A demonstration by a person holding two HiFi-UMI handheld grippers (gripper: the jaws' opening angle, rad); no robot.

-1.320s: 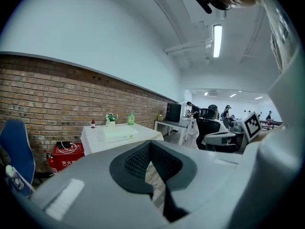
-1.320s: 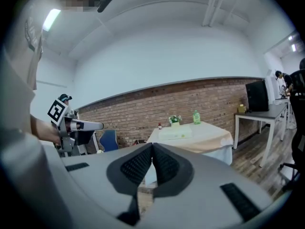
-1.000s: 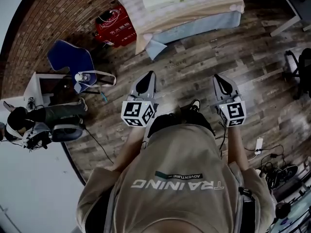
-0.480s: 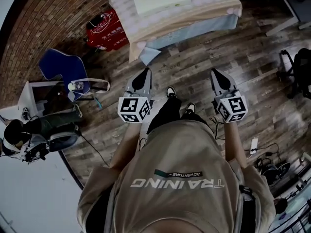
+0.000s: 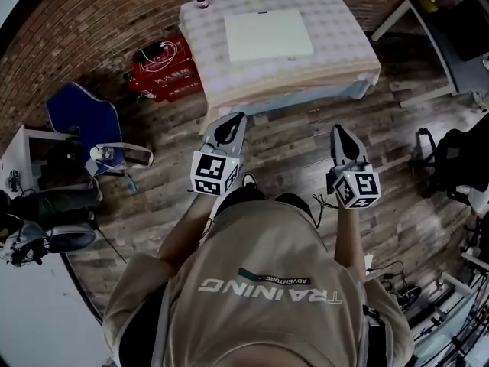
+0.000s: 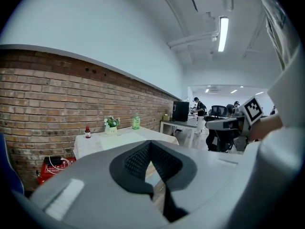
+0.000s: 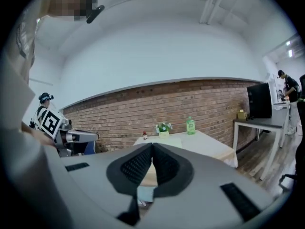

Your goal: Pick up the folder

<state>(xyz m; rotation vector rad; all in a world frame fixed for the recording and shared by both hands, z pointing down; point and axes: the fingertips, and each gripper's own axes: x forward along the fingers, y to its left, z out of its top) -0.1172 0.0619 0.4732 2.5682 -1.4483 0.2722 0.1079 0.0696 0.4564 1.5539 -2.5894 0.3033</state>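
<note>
Folder flat on the table, both grippers short of it

The pale folder point(image 5: 267, 35) lies in the middle of the cloth-covered table point(image 5: 348, 48), its long axis running left to right across the head view, roughly parallel to the table's near edge. The left gripper point(image 5: 231, 121) and right gripper point(image 5: 337, 132) point toward the table from over the floor, each with jaws pressed together on nothing.

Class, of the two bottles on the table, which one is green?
The bigger bottle right of the flowers, seen from the person; the other bottle, left of them, is small and dark red.
</note>
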